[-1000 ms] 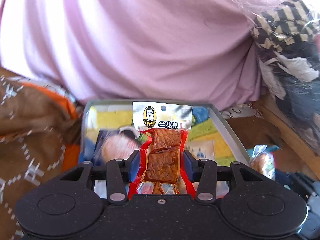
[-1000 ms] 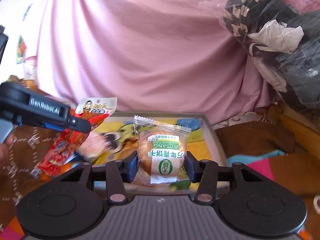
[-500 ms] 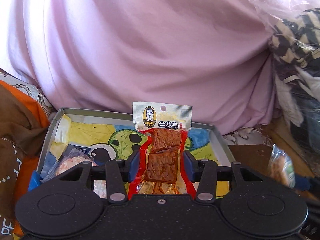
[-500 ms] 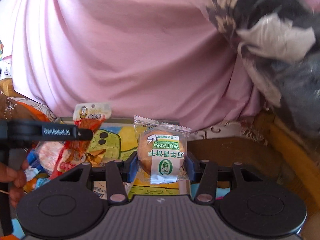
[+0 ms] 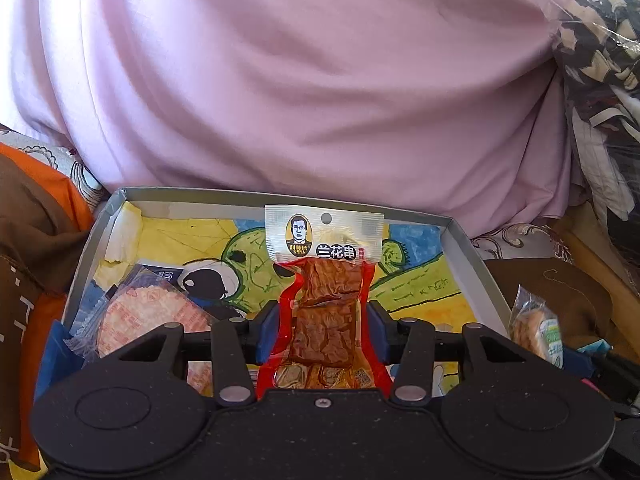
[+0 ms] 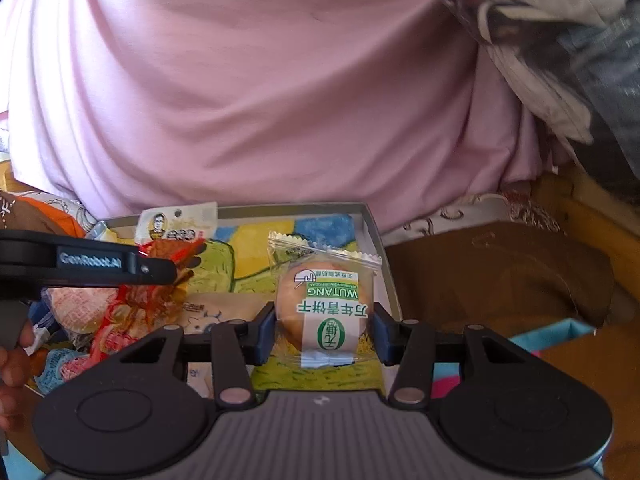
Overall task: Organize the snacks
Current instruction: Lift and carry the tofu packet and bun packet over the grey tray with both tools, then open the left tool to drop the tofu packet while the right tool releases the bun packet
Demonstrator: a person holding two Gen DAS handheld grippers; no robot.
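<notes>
Both claws over tray | left claw shifted right | packets still clamped

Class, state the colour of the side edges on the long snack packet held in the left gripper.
Red, on the long snack packet; clearest in the left wrist view.

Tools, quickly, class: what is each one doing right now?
Left tool: closed on the red snack packet.
Right tool: closed on the wrapped biscuit.

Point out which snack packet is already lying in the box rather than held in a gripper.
The pink round cracker packet at the box's left side; the red tofu-skewer packet and round biscuit packet are both gripped between fingers.
</notes>
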